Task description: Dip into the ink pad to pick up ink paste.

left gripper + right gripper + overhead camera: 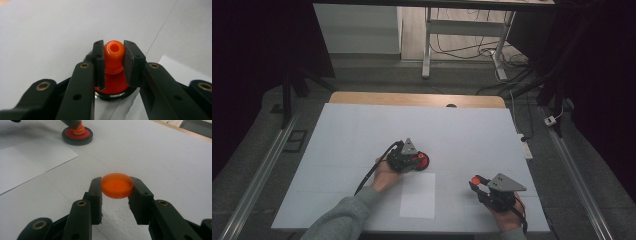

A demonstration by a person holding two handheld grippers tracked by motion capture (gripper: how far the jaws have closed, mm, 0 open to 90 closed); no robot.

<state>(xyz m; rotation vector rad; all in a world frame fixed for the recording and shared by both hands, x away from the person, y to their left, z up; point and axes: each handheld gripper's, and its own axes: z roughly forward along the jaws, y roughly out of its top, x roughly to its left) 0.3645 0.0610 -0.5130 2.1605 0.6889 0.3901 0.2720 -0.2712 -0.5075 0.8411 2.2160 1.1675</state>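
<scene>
On the left, the left tool [418, 159] grips the orange knob [114, 55] of a round stamp-like piece, its pads [100, 65] pressed against the knob's neck. The piece's red, black-rimmed base [77, 135] stands on the white desk [362, 135], just beyond the far edge of a white paper sheet [418, 196]. To the right, the right tool [476, 182] holds a shallow orange cap [117, 185] by its rim, level and above the desk, well apart from the stamp. The cap seems meant for the stamp. The grip on the thin, round rim looks the weak point: a small twist or bump could pop the cap out sideways. If the left tool tilts the knob, the base may smear the desk or paper.
</scene>
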